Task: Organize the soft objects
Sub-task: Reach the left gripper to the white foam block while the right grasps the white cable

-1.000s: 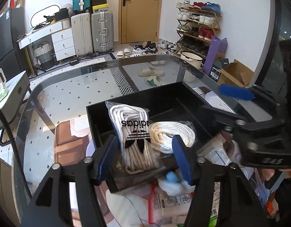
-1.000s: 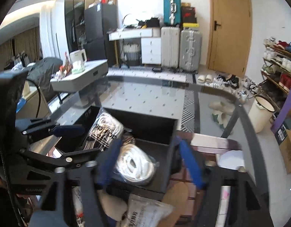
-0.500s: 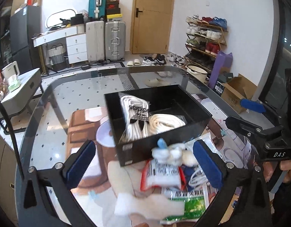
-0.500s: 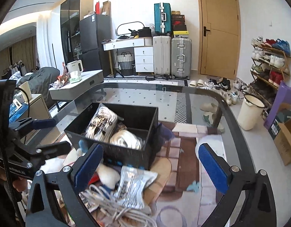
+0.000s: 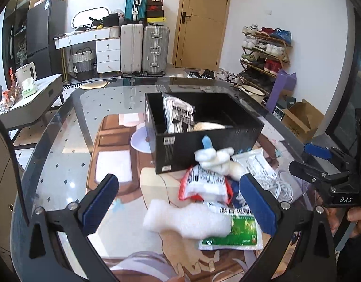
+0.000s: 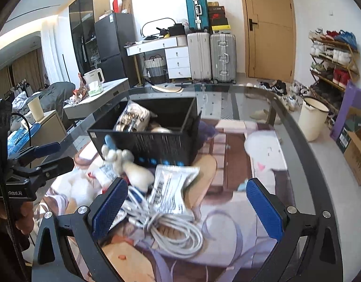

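A black box stands on the glass table and holds a bag of white laces and a white rope coil. It also shows in the right wrist view. In front of it lies a pile: a white plush toy, a red-edged packet, a white foam piece, a green packet. My left gripper is open and empty above the foam piece. My right gripper is open and empty over a white cable bundle and a silver packet.
The glass table's curved rim runs round the left and far side. A patterned mat lies under the items. The other gripper shows at the right of the left wrist view. Suitcases and a shoe rack stand beyond.
Both grippers have drawn back from the box and opened wide. The laces and rope coil stay in the box. The pile in front of the box has come into view.
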The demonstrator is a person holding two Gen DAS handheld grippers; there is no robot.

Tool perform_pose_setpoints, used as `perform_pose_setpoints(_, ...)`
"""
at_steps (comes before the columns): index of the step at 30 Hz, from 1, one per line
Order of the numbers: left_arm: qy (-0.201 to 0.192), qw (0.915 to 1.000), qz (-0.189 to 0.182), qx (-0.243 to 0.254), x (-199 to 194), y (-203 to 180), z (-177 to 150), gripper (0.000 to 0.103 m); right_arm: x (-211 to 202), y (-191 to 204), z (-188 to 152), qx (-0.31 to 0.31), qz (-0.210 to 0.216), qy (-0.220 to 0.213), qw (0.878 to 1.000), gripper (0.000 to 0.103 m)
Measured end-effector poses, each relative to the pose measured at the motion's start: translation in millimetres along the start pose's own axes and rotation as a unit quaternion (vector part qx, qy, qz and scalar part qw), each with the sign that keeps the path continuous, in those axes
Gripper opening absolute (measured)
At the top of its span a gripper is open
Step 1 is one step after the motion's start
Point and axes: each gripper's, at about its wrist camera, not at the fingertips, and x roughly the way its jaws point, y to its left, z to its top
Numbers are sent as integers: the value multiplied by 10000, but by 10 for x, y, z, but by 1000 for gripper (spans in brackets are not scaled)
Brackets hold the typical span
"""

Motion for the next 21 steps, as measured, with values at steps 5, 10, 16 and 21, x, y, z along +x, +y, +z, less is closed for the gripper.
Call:
perform_pose_setpoints(5, 11, 10000, -17, 11, 9, -29, -96, 103, 27, -22, -140, 105, 56, 155, 9998, 102)
perform_pose_setpoints(10, -25, 10000, -7, 44, 10, -57, -184, 103, 62, 2, -217, 104, 84, 285, 9995, 102)
perform_pose_setpoints(16, 15, 10000, -13, 20, 46, -34, -246, 103, 187, 41, -270, 158, 133, 516, 9985, 102)
perform_pose_setpoints(21, 29, 10000, -49, -9, 60, -15, -273, 103, 287, 61, -305, 285, 157, 696, 9970, 102)
